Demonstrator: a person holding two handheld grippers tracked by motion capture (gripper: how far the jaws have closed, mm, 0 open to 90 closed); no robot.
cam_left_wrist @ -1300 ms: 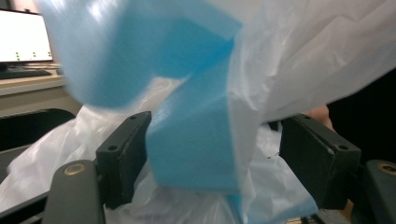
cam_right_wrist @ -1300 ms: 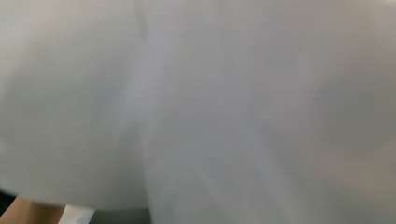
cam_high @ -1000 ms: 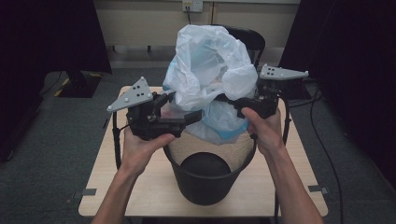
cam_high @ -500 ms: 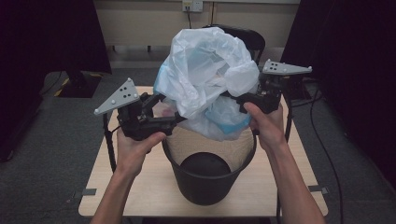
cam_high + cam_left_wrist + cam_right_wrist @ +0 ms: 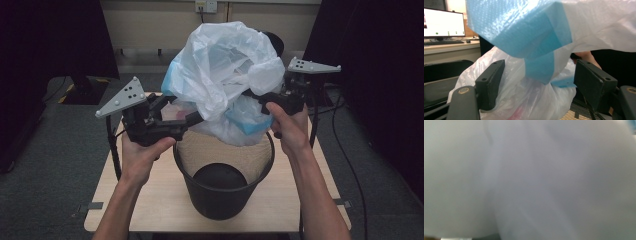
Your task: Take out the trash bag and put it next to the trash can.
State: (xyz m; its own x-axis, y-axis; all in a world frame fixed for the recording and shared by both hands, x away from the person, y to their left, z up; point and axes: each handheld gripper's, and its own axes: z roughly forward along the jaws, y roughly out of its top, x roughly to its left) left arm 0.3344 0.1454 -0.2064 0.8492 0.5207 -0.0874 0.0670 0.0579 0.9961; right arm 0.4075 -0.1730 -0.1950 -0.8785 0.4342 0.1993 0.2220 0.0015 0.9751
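Note:
A bulging white plastic bag (image 5: pixel 225 65) with a pale blue band hangs above a black mesh bin (image 5: pixel 222 200) on a small wooden table (image 5: pixel 150 200). My left gripper (image 5: pixel 192 117) comes in from the left at the bag's lower part. In the left gripper view its jaws (image 5: pixel 539 62) stand wide apart, and the bag (image 5: pixel 524 100) fills the gap and touches both pads. My right gripper (image 5: pixel 252 95) reaches into the bag's right side, its jaws hidden by plastic. White plastic (image 5: pixel 529 180) covers the right gripper view. One of the person's hands holds each gripper.
The bin stands at the middle of the table, with a dark round bottom inside. A black chair (image 5: pixel 272 42) is behind the table, and grey carpet lies around it. In the left gripper view, a lit monitor (image 5: pixel 444 22) on a desk and a dark chair (image 5: pixel 439 75) are in the background.
Both hands have lifted the bag a little, so more of the bin's inner mesh shows under it. The left gripper has shifted slightly outward to the left.

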